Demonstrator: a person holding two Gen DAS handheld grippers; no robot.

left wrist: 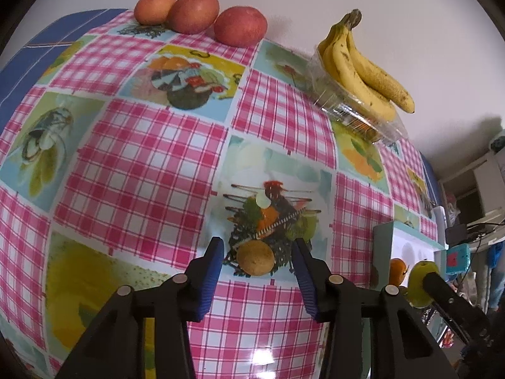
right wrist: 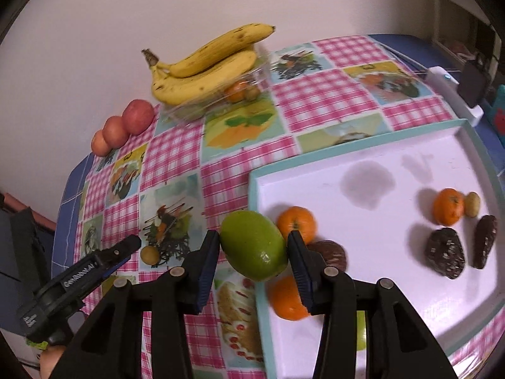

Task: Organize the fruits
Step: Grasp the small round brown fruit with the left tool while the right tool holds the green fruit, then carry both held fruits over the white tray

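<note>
A small round tan fruit (left wrist: 255, 258) lies on the checked tablecloth between the blue pads of my left gripper (left wrist: 258, 248). A gap shows on each side of it, so the jaws stand open around it. My right gripper (right wrist: 253, 237) is shut on a green oval fruit (right wrist: 254, 249), held in the air over the left rim of the white tray (right wrist: 315, 158). Inside the tray lie several oranges (right wrist: 448, 206), dark brown lumpy fruits (right wrist: 446, 252) and a small yellow fruit (right wrist: 472, 207). The right wrist view also shows the left gripper (right wrist: 126, 246) beside the tan fruit (right wrist: 150, 255).
Three red apples (left wrist: 189, 12) line the wall at the table's far edge. A bunch of bananas (left wrist: 363, 69) rests on a clear plastic box (left wrist: 356, 117) holding small fruits. A white device (right wrist: 454, 91) lies behind the tray. Shelves and clutter stand off the table's right.
</note>
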